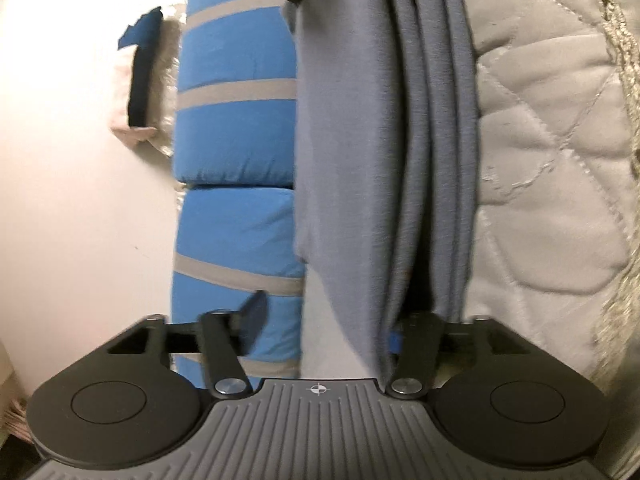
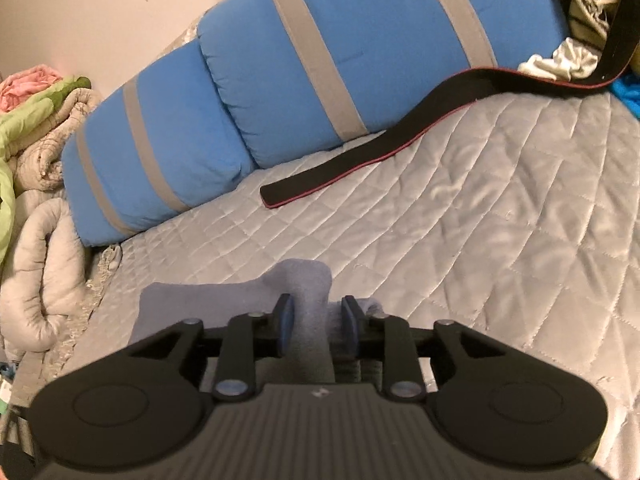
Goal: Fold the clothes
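Note:
A blue-grey garment (image 1: 380, 140) hangs stretched in long folds through the left wrist view, running from my left gripper (image 1: 328, 320) up to the other gripper at the top. My left gripper's jaws stand wide apart; the cloth passes between them against the right finger (image 1: 420, 332), and the grip is not clear. In the right wrist view my right gripper (image 2: 316, 320) is shut on a bunched edge of the same garment (image 2: 308, 292), held just above the quilted grey bedspread (image 2: 480, 220).
Two blue pillows with grey stripes (image 2: 280, 80) lie along the wall. A black strap with red edging (image 2: 400, 140) lies on the bedspread. Crumpled grey, green and pink bedding (image 2: 36, 140) is piled at the left. Loose clothes (image 2: 560, 60) sit at the far right.

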`<action>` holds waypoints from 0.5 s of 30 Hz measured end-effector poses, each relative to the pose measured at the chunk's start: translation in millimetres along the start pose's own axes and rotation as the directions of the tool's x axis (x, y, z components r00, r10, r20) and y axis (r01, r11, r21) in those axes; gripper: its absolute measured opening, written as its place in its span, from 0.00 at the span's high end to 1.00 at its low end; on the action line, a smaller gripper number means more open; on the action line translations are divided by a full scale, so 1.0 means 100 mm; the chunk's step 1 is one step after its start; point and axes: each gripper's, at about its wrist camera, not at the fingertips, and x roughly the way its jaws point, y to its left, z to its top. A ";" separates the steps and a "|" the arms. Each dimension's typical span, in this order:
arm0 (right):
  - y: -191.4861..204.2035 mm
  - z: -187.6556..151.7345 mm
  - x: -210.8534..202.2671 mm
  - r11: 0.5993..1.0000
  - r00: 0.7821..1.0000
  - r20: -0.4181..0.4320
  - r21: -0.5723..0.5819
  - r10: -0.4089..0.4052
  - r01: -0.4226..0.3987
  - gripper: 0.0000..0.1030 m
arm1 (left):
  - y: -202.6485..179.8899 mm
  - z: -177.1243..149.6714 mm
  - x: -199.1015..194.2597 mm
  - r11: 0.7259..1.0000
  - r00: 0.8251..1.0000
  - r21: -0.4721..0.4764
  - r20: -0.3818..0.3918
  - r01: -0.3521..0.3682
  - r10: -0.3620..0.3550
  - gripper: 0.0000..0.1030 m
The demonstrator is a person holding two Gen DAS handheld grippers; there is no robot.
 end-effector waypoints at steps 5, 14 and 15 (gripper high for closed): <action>0.04 -0.03 -0.02 0.998 0.999 0.014 -0.049 -0.046 0.046 0.46 | 0.01 -0.12 -0.07 1.000 1.000 0.015 0.014 -0.009 0.009 0.23; 0.23 -0.11 -0.13 0.964 0.983 0.106 -0.208 -0.147 0.166 0.35 | 0.07 -0.29 -0.34 0.998 0.996 0.057 0.076 0.040 -0.044 0.21; 0.27 -0.13 -0.16 0.952 0.978 0.138 -0.244 -0.158 0.188 0.35 | 0.10 -0.30 -0.40 0.996 0.995 0.063 0.074 0.062 -0.067 0.19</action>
